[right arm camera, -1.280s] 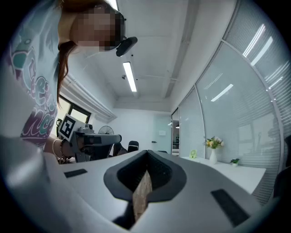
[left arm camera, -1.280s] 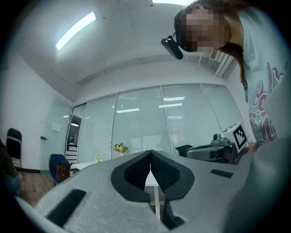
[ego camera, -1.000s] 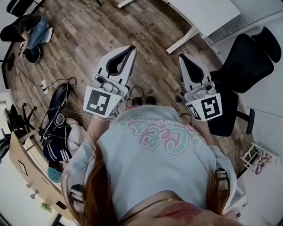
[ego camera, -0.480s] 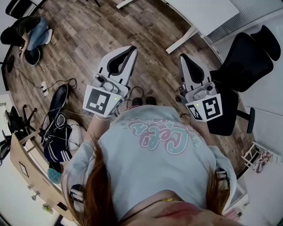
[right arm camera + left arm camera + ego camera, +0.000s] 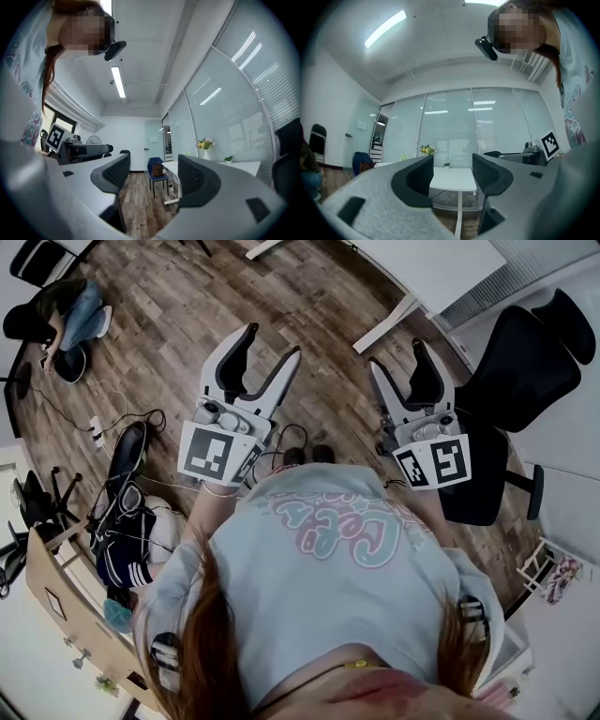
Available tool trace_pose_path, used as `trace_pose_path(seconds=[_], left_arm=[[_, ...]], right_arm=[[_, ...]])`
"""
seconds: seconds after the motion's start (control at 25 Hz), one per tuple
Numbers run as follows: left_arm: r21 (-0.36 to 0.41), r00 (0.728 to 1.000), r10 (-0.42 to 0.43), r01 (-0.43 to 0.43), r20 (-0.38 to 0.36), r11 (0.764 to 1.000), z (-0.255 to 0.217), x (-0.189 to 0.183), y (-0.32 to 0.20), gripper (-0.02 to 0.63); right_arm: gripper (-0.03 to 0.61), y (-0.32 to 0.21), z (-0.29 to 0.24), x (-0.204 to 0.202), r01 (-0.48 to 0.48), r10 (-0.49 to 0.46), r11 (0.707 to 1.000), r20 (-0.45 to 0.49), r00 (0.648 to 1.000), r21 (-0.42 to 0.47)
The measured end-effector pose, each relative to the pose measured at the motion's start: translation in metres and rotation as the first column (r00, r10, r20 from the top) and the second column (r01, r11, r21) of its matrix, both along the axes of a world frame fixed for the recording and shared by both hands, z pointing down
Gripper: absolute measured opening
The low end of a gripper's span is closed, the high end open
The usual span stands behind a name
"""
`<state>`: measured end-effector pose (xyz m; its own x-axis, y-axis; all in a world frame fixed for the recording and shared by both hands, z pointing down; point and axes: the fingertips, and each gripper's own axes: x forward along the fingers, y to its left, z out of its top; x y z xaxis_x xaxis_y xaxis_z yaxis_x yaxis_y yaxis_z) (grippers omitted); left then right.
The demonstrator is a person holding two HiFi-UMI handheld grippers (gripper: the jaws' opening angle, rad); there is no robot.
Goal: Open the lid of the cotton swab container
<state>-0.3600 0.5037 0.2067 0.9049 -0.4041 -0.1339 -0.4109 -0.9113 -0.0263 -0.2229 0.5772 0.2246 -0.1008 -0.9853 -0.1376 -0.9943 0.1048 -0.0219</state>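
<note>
No cotton swab container shows in any view. I hold both grippers in front of my chest, pointing out over the wooden floor. The left gripper has its jaws spread and still opening, with nothing between them. The right gripper is also opening, and its jaws are empty too. In the left gripper view the left gripper frames only a distant white table. In the right gripper view the right gripper frames floor and a blue chair.
A white desk stands ahead at the top right, a black office chair close on my right. Cables, a bag and shoes lie on the floor at left. A person crouches far left. A wooden cabinet is at lower left.
Both grippers' jaws have gone from shut to spread wide. The hands have hardly moved.
</note>
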Motion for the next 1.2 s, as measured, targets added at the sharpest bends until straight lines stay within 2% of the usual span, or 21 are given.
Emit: trace_pose_path(seconds=[0.52,1.2], left_arm=[[-0.012,1.000,0.001,-0.001,-0.006,1.000,-0.001,-0.012,-0.006,0.299],[-0.034,0.998,0.063,-0.062,0.016,0.997,0.017,-0.049,-0.011,0.310]], right_arm=[[0.331,0.003,-0.004,-0.006,-0.043,0.043,0.999,-0.013,0.999,-0.001],[0.333,0.009,0.014,-0.044,-0.120,0.120,0.993,0.009,0.993,-0.001]])
